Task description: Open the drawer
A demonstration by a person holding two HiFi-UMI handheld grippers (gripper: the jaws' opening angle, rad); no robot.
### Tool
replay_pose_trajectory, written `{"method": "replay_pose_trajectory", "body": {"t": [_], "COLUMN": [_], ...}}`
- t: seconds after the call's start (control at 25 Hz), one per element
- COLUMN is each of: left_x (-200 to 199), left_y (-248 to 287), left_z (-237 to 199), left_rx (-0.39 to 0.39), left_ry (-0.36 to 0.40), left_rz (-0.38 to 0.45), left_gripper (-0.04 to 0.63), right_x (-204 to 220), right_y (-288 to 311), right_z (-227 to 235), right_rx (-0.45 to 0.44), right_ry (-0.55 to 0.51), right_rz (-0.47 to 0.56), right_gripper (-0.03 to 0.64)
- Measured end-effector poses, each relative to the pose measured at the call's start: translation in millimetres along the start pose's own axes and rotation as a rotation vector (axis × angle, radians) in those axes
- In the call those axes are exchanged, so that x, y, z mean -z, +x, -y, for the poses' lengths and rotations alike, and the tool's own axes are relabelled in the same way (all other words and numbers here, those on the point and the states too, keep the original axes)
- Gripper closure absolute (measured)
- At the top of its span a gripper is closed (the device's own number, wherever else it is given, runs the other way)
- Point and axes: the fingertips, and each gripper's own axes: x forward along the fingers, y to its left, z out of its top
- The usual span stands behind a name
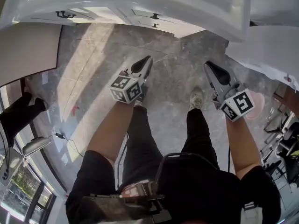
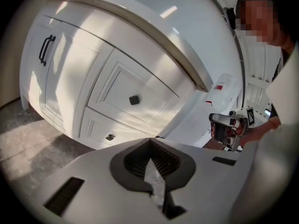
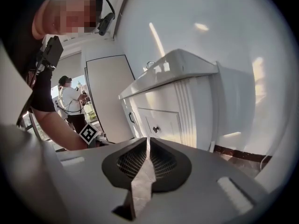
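Grey-bodied with dark jaws, the left tongs (image 1: 145,62) are pressed together on nothing. The right tongs (image 1: 212,69) beside them are closed and empty too. Both hang over the marbled floor (image 1: 93,78). Ahead of the left tips, well apart, stands a white cabinet (image 2: 70,78). Its drawer (image 2: 121,85), with a small dark knob (image 2: 134,99), sits shut and untouched.

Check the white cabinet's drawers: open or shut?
Shut. In the left gripper view both fronts with square knobs, the larger front and the smaller front, sit flush in the white cabinet, no gap showing.
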Motion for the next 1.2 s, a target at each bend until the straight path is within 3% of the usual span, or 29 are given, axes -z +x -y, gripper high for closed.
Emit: {"method": "replay_pose_trajectory", "body": {"t": [0.28, 0.6, 1.08, 1.2], "left_x": [50, 74, 75, 67], "left_y": [43, 94, 185, 199], "left_z": [-61, -121, -161, -173], "left_rx": [-0.049, -0.022, 0.097, 0.105], "left_ry": [-0.026, -0.06, -0.224, -0.307], "left_rz": [0.068, 0.115, 0.148, 0.18], "left_gripper": [0.597, 0.59, 0.412, 0.396], "right_x": [80, 151, 187, 188], "right_y": [20, 52, 65, 61], "right_z": [32, 64, 78, 80], "right_rx": [-0.009, 0.003, 0.022, 0.034], "right_ry": [-0.013, -0.037, -0.078, -0.082], "right_rz": [0.026, 0.033, 0.006, -0.002], "right_gripper": [0.621, 0.617, 0.615, 0.615]}}
